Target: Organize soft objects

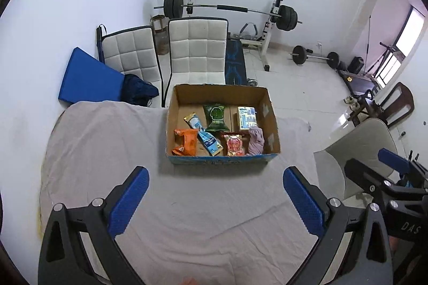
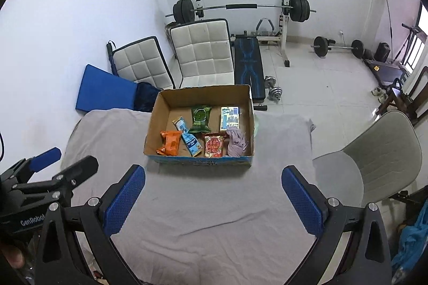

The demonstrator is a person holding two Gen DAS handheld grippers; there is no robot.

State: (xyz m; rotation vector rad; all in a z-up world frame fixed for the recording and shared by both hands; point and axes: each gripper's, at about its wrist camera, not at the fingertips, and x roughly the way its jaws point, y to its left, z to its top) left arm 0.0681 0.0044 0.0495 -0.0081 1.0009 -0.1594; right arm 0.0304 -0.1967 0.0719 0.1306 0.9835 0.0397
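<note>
An open cardboard box (image 1: 171, 124) (image 2: 153, 122) stands on the far part of a table under a grey cloth (image 1: 107, 151) (image 2: 214, 204). Inside lie an orange packet (image 1: 185, 142) (image 2: 169, 142), a light blue packet (image 1: 204, 136) (image 2: 188, 136), a green packet (image 1: 216, 117) (image 2: 200, 118), a red packet (image 1: 234, 144) (image 2: 214, 145), a white-blue pack (image 1: 247, 118) (image 2: 229, 118) and a pink cloth (image 1: 256, 140) (image 2: 236, 142). My left gripper (image 1: 215, 176) is open and empty, held above the cloth short of the box. My right gripper (image 2: 213, 174) is open and empty too, beside it.
Two white padded chairs (image 1: 198, 49) (image 2: 203, 52) and a blue cushion (image 1: 88, 76) (image 2: 104, 89) stand behind the table. A weight bench with barbell (image 1: 230, 8) (image 2: 240, 7) is at the back wall. A beige chair (image 2: 374, 156) (image 1: 355, 151) stands right of the table.
</note>
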